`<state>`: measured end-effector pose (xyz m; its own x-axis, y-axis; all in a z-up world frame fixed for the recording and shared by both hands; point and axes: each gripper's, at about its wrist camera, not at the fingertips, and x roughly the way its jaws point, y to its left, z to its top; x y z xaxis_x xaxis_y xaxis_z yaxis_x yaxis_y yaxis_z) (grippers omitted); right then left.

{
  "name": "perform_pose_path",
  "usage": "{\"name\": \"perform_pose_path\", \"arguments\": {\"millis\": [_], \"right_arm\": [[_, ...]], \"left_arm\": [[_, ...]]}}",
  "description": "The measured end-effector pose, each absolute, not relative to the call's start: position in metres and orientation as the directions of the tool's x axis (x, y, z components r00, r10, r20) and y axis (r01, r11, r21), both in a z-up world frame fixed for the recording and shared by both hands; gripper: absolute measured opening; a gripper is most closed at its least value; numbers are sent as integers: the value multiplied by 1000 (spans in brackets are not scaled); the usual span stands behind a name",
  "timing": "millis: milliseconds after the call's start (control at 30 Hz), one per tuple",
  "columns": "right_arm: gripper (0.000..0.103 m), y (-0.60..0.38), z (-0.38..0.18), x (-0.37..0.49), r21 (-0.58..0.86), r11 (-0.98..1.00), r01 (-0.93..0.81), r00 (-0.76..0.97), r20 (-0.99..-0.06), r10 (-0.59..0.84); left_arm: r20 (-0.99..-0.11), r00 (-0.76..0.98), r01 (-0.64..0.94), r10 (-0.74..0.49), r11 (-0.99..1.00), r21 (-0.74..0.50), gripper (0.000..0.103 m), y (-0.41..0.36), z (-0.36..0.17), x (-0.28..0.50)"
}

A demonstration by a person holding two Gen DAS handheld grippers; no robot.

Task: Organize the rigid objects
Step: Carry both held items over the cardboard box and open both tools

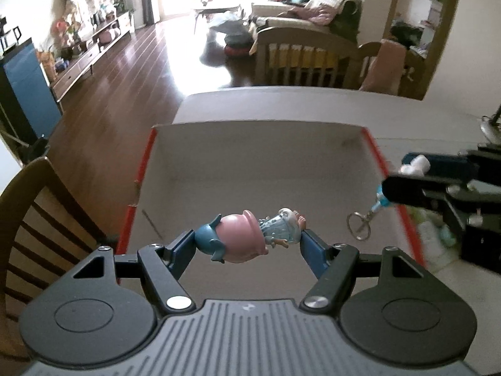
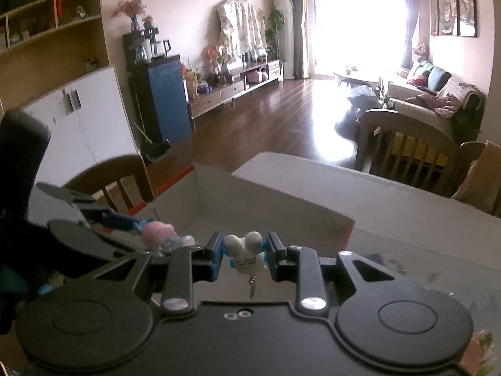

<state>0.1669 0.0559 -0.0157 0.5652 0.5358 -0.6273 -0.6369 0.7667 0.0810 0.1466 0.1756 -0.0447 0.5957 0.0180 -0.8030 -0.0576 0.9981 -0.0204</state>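
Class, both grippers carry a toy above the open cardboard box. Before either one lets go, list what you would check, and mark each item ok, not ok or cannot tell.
1. Left gripper clamps the pink and blue figure at both ends: ok.
2. Right gripper clamps the white keychain toy: ok.
3. Figure is over the box interior: ok.
4. Keychain toy is over the box interior: cannot tell.
5. Box floor below the figure is bare: ok.
6. The key ring hangs free, unsnagged: ok.

A wooden chair [image 1: 34,219], sofa [image 1: 300,9] and blue cabinet [image 2: 162,97] stand around.
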Motion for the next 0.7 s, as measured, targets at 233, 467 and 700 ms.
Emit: {"name": "perform_pose_path", "arguments": {"millis": [233,467,700], "right_arm": [[28,86,-59,176,54,764,-643,513,-710,482],[28,98,-90,178,23,756,-654,466,-775,426],[29,103,-98,179,16,750,-661,436,-805,402]], "left_arm": [[-842,539,-53,10,998,-22,73,199,-78,167],[-870,494,11,-11,1000,-7,73,195,-101,186],[-900,435,35,-13,999,3,73,193,-118,192]]}}
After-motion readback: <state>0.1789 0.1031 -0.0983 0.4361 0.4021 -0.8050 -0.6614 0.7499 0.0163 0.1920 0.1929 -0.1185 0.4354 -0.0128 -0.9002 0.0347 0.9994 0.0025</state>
